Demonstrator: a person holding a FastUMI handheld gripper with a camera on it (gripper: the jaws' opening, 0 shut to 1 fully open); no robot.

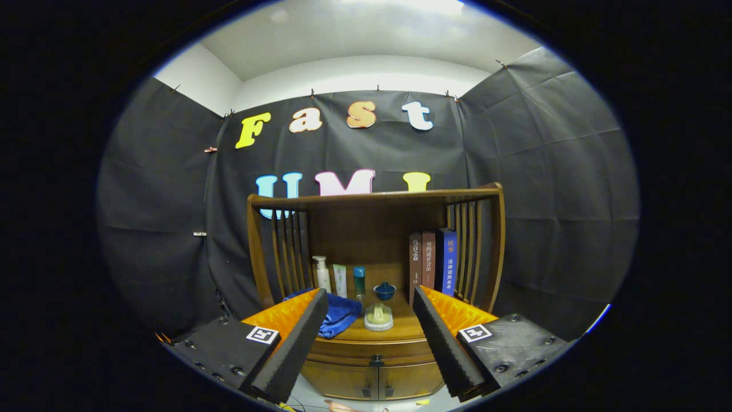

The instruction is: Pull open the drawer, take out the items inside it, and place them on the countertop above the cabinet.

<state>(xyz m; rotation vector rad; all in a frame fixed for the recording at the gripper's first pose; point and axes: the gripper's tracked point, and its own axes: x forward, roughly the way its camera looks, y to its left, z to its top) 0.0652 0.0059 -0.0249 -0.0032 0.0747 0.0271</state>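
Gripper: the gripper (370, 329) is held well back from the cabinet (374, 366), its fingers spread wide apart with nothing between them; the cabinet front is framed in the gap.

Drawer: the drawer (374, 348) is seen as a shallow curved band just under the countertop, flush with the cabinet front, so it is judged to be closed. A small dark knob (376, 360) is seen at its lower middle, above the two lower doors.

Drawer contents: nothing inside can be seen while the front is shut.

Countertop: on the countertop (409, 329) a blue cloth (340, 313) is lying beside the left finger, a pale round dish (378, 316) near the front middle, a small blue lidded pot (384, 290) behind it, three bottles (340, 277) at the back left and three books (432, 260) upright at the back right.

Step in hand: it cannot be settled. A shut drawer with things on the top fits a drawer yet to be pulled, and equally one emptied and pushed shut again; which of the countertop things, if any, came from inside cannot be told.

Next move: if the drawer is to be opened, the fingers would have to be brought forward and down to the knob, narrowed around it, and a straight pull toward the holder given. The knob is small, so careful centring is judged necessary.
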